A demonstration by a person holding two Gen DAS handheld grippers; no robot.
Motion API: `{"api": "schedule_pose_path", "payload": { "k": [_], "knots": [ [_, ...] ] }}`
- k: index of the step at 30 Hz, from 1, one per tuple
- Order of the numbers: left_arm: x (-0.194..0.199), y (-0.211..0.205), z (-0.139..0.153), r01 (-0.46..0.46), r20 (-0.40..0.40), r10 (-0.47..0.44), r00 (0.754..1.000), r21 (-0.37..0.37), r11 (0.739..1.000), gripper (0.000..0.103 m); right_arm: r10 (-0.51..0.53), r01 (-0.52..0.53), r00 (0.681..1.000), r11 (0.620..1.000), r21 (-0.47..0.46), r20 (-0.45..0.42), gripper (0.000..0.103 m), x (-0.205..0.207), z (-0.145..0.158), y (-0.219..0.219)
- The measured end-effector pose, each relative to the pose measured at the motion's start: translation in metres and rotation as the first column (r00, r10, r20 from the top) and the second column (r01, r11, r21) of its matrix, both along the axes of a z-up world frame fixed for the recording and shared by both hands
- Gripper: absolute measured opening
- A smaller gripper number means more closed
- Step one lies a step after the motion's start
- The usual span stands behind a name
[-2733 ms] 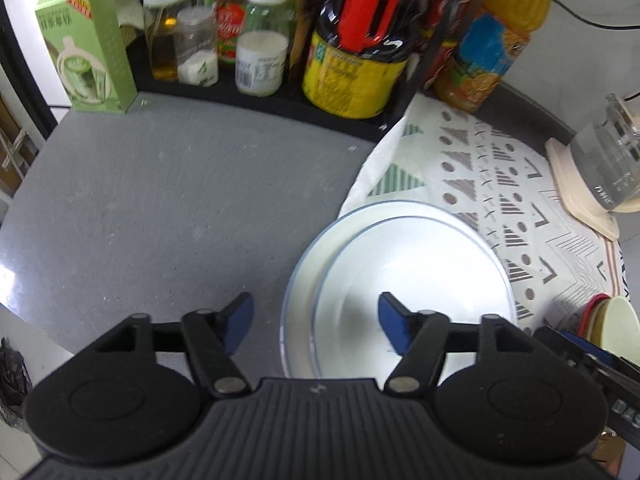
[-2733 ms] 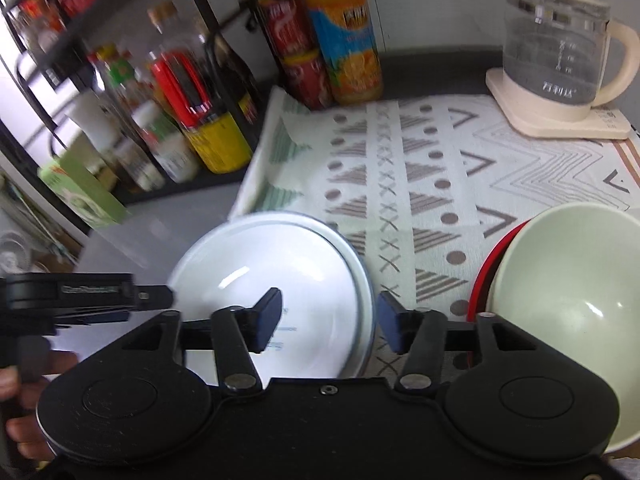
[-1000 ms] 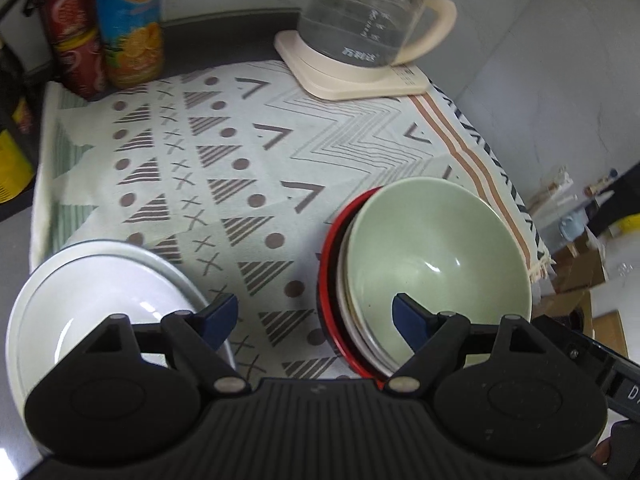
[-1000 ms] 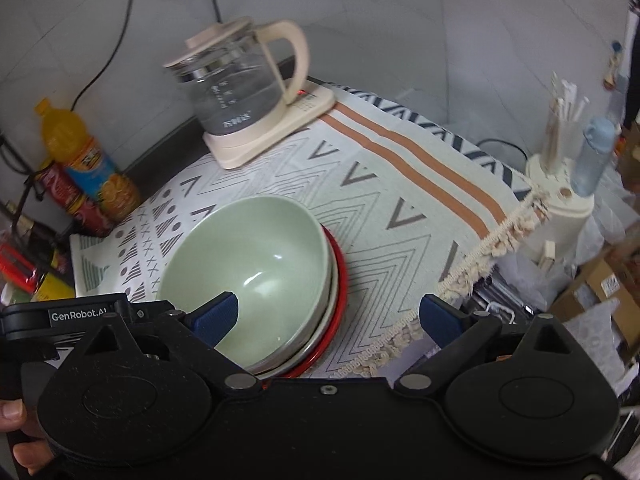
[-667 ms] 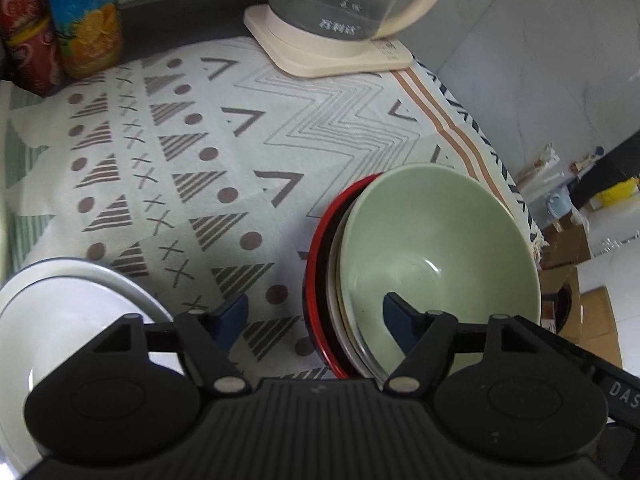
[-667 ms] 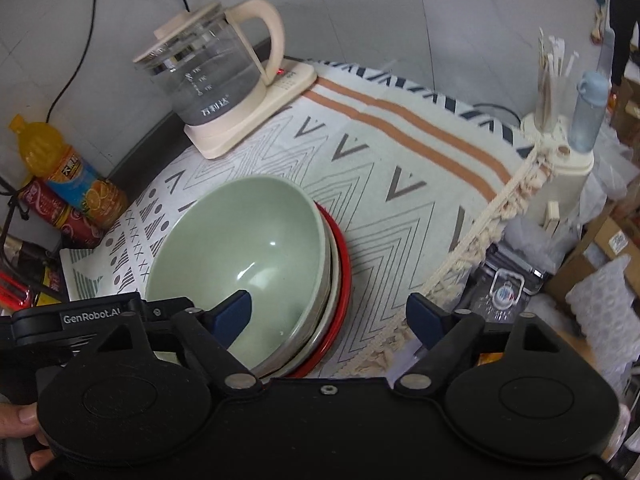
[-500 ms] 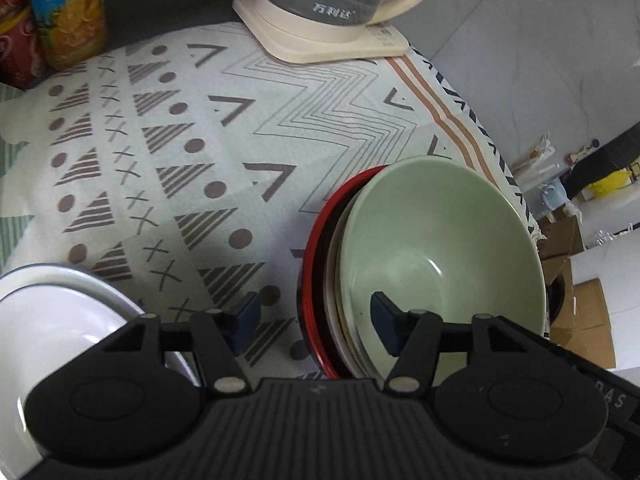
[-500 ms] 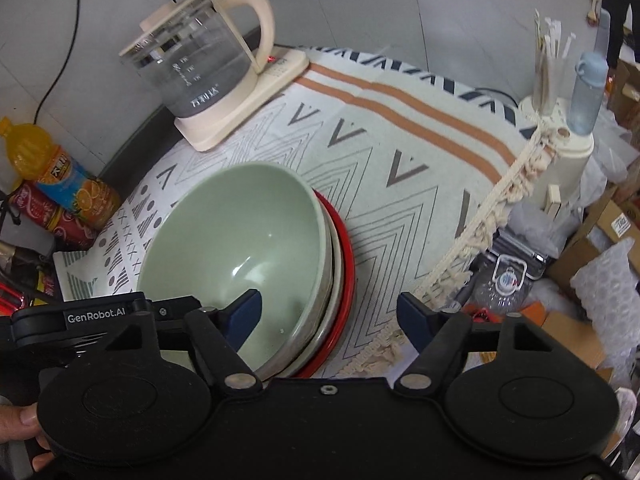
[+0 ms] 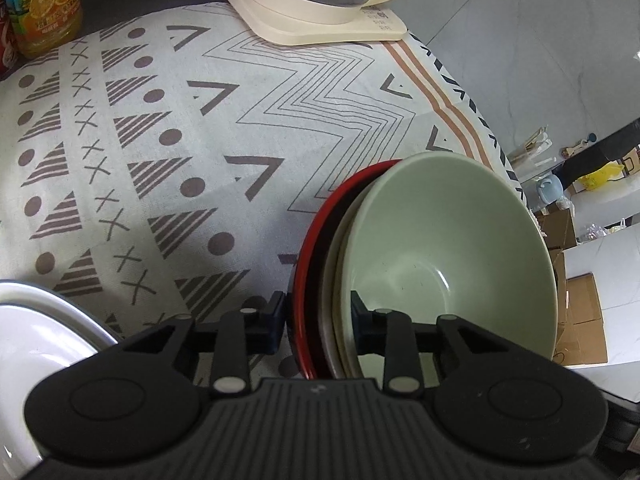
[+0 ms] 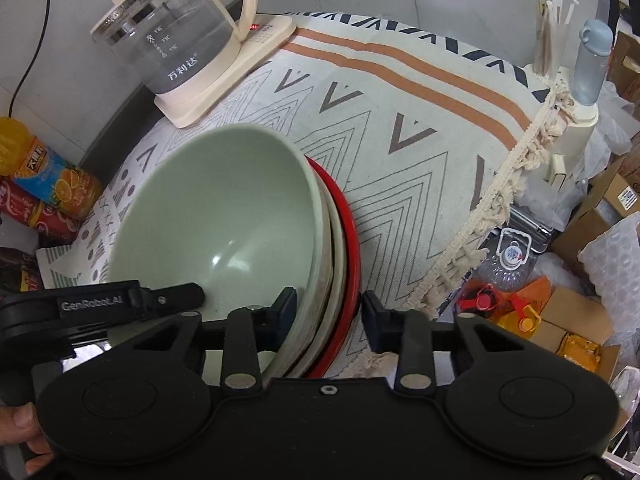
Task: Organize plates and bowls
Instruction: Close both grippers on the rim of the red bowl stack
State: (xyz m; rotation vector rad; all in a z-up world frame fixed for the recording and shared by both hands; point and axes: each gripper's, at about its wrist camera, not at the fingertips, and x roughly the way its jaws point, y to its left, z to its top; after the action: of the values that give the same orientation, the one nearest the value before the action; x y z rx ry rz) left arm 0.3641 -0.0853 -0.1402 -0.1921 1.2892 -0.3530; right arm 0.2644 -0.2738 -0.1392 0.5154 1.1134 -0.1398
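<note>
A pale green bowl (image 9: 440, 240) sits nested in a cream bowl, inside a red bowl (image 9: 314, 240), on the patterned cloth (image 9: 160, 120). My left gripper (image 9: 318, 316) is clamped on the stack's left rim, with one finger outside the red bowl and the other inside the green one. In the right wrist view, my right gripper (image 10: 328, 308) pinches the right rim of the green bowl (image 10: 216, 208) and red bowl (image 10: 351, 232) in the same way. Two white plates (image 9: 24, 340) lie stacked at the lower left.
A glass kettle (image 10: 176, 40) on its cream base stands at the back of the cloth. A juice bottle (image 9: 40, 4) and cans stand at the back left. The cloth's fringed edge (image 10: 500, 200) marks the table's right side; boxes and bottles crowd the floor beyond.
Both grippers swung from the white plates to the bowl stack, moved in over its rims and narrowed from wide open until they closed on it.
</note>
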Motion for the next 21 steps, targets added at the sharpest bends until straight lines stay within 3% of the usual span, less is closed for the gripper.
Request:
{"api": "schedule_pose_path", "payload": {
  "k": [7,21],
  "knots": [
    [-0.006,0.001,0.005,-0.011,0.013,0.011,1.000,0.001,1.000,0.028,0.025,-0.025,1.000,0.999,-0.022,0.009,0.027,0.000,0.003,-0.003],
    [-0.023,0.013,0.033,-0.103,0.081,0.103,0.991,0.004,0.995,0.028,0.123,-0.121,0.989,0.992,-0.033,0.082,0.027,0.000,0.027,0.001]
  ]
}}
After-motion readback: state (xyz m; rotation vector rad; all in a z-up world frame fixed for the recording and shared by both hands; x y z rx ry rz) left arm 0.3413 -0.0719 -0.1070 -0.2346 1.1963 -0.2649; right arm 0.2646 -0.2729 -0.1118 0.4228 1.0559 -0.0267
